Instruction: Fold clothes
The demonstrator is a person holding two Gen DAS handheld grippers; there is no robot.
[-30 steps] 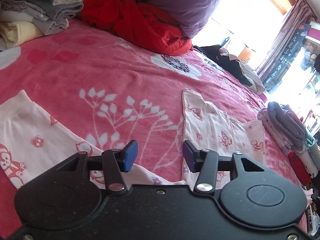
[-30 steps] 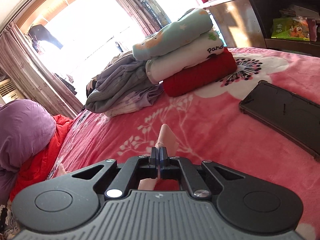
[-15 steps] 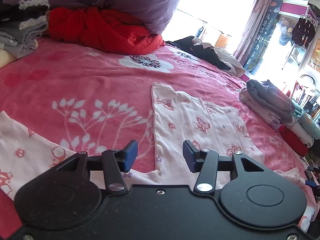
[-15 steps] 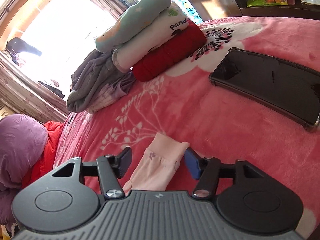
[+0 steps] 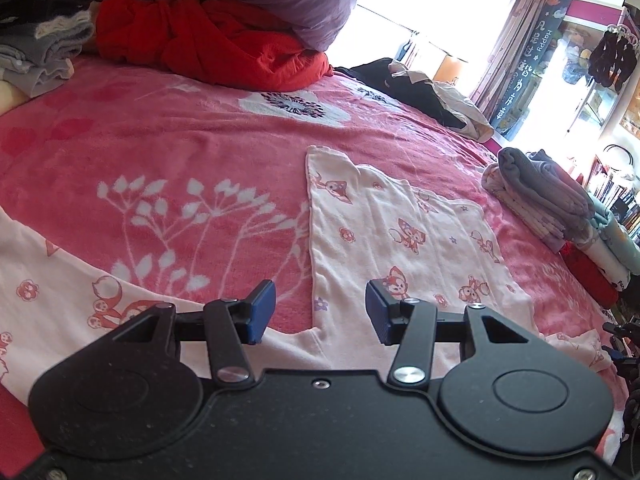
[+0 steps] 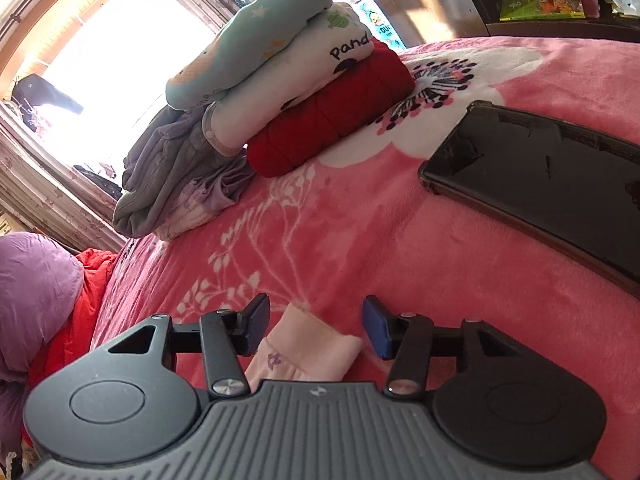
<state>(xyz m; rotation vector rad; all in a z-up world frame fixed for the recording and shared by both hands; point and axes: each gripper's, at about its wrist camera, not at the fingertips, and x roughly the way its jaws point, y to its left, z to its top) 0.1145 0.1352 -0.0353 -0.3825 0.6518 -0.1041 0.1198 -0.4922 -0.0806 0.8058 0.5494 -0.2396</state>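
The left gripper (image 5: 320, 312) hovered released over the pink pajama (image 5: 400, 240) on the bed (image 5: 180, 152), while the right gripper (image 6: 316, 326) was closing, its fingers (image 6: 376, 326) not yet pressing the cuff (image 6: 308, 354) between them.

Low wrist views, shared pink blanket (image 5: 200, 152)

Open blanket (image 6: 400, 248) ahead — phone (image 6: 552, 184) rightward

Bedroom, really bright. Big window (image 6: 100, 52) totally blown out with daylight, patterned curtains (image 5: 516, 36) hanging beside it. The bed has a pink blanket (image 5: 180, 152) with white branch and flower prints. Dark wooden shelf unit (image 6: 560, 8) in the corner stuffed with books.
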